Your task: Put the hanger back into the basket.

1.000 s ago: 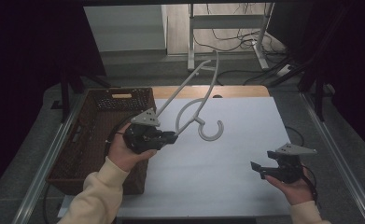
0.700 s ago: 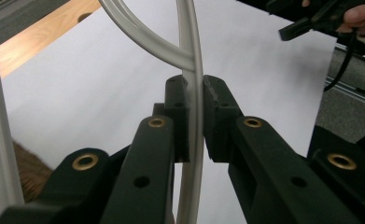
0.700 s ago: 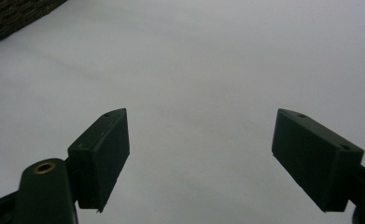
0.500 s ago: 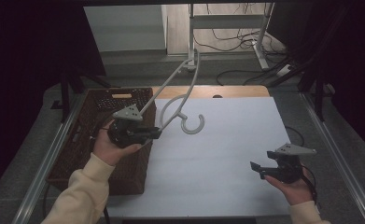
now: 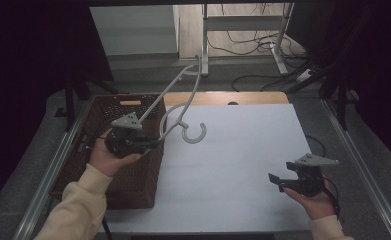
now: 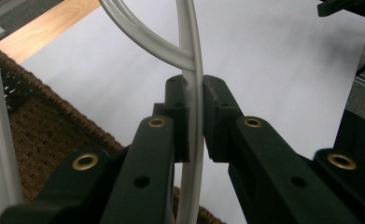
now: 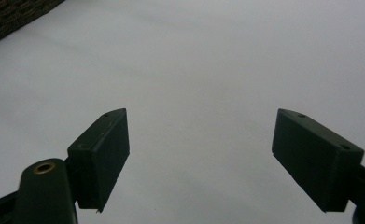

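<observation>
A pale grey plastic clothes hanger [image 5: 180, 107] is held up in the air over the left side of the white table [image 5: 233, 165], its hook [image 5: 195, 134] hanging low. My left gripper [image 5: 155, 143] is shut on one thin bar of the hanger [image 6: 192, 93], with both pads pressed against it. It sits above the right edge of the brown wicker basket [image 5: 83, 165]. My right gripper [image 5: 274, 181] rests low at the table's front right, its jaws [image 7: 199, 154] wide open with only white tabletop between them.
The wicker basket [image 6: 35, 135] stands at the table's left edge. A wooden strip [image 5: 223, 97] runs along the table's far edge. Metal rails [image 5: 368, 175] flank the table, with cables and a stand on the floor beyond.
My left hand has carried the hanger leftward, from over the white table to above the basket's right edge. The right hand has stayed put.
</observation>
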The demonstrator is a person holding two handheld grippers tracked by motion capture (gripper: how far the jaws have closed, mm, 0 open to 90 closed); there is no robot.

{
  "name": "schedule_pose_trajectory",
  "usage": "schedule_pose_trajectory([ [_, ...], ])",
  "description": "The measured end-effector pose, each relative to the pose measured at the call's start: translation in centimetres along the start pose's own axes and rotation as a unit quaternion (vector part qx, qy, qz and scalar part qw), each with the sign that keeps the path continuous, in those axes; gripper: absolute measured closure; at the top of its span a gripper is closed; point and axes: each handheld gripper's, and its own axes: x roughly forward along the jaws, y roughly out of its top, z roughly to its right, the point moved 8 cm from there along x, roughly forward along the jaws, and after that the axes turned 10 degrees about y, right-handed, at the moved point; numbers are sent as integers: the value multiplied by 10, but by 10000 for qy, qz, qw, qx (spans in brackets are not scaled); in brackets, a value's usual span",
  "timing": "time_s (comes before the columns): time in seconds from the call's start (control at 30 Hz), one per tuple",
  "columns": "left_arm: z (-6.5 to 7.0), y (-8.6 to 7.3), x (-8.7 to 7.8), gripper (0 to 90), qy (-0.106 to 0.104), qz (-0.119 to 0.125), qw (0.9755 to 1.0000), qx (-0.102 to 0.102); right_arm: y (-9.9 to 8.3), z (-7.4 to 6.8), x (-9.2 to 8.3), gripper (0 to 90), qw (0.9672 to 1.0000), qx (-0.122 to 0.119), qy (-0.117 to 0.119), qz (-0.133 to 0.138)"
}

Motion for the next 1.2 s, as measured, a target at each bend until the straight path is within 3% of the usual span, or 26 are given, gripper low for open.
schedule_pose_trajectory([
  [1.2,-35,-32,-17,818,331,-230,9991,-156,0,-1,1,189,10000,11,-16,-27],
])
